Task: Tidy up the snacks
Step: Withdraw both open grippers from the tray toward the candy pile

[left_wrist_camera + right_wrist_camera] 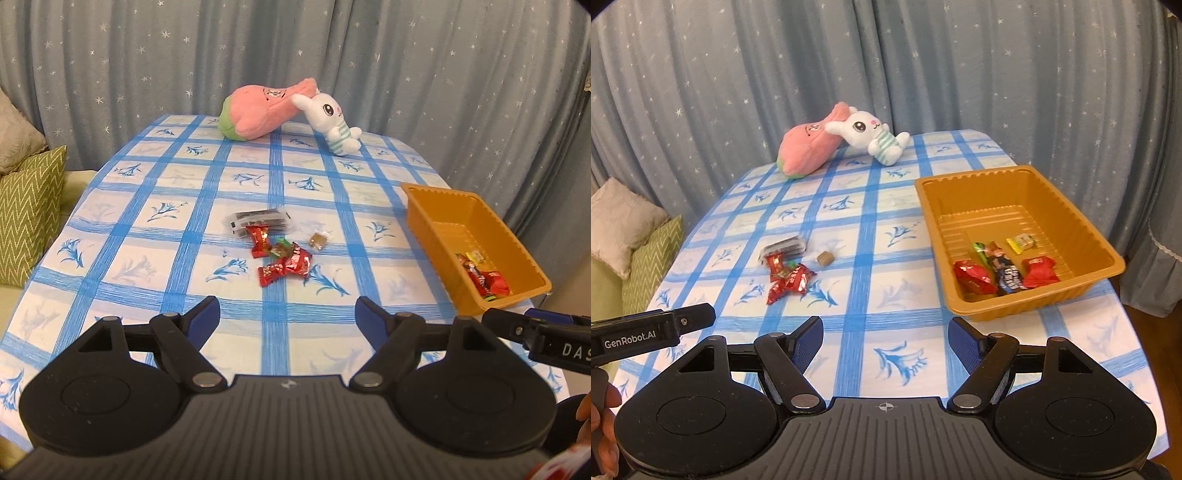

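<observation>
The job is sitting roughly half done, I'd say. Five wrapped snacks are lying in the tray (1015,192) on the right side of the bench (886,325): two red ones, a dark bar, a green one and a yellow one. The loose pile (280,254) is waiting mid-bench, well apart from the tray: red wrappers, a dark packet, a small brown sweet. Both the left tongs (287,314) and right tongs (885,330) are hovering with fingers spread wide, gripping nothing. The red wrappers are overlapping, so an exact count is escaping me; labels are too small to read.
</observation>
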### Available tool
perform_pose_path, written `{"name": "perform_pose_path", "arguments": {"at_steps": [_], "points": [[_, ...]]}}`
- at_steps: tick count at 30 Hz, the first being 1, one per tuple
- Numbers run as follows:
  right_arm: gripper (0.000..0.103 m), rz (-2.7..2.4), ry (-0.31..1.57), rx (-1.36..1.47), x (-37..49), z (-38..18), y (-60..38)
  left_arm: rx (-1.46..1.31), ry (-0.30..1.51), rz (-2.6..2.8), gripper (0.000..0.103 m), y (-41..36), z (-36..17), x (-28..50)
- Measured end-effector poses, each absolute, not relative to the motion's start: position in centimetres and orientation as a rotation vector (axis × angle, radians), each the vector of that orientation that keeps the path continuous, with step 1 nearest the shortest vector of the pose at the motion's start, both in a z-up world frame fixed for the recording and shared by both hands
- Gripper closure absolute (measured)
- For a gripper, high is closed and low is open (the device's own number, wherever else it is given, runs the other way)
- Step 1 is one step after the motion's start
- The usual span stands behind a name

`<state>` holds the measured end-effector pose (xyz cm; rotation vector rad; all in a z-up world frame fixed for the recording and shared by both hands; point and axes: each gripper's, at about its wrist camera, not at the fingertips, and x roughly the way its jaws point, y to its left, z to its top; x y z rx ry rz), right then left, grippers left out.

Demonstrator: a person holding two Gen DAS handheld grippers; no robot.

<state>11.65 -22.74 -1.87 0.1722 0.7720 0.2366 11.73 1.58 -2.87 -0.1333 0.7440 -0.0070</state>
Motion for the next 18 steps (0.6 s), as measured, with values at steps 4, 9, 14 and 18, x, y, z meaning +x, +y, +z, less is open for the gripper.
{"name": "perform_pose_path", "arguments": {"at_steps": [4,9,14,18], "points": [[0.029,0.254,0.78,0.171,12.7,-2.5,-21.9,-0.103,0.754,-0.021,0.026,2.5,-3.8,13.2],[0.029,0.273,0.774,0.165,14.1,-3.3,-20.6,-0.049,0.776,-0.074,0.03,3.6,-5.5,15.8],[0.029,0.293,0.774,0.16,16.0,-4.4,-19.1,0.02,0.798,-0.134,0.042,4.2,-7.4,18.7],[0.029,0.308,0.783,0.151,17.9,-5.6,-17.9,0.079,0.804,-0.183,0.049,4.5,-9.2,20.9]]}}
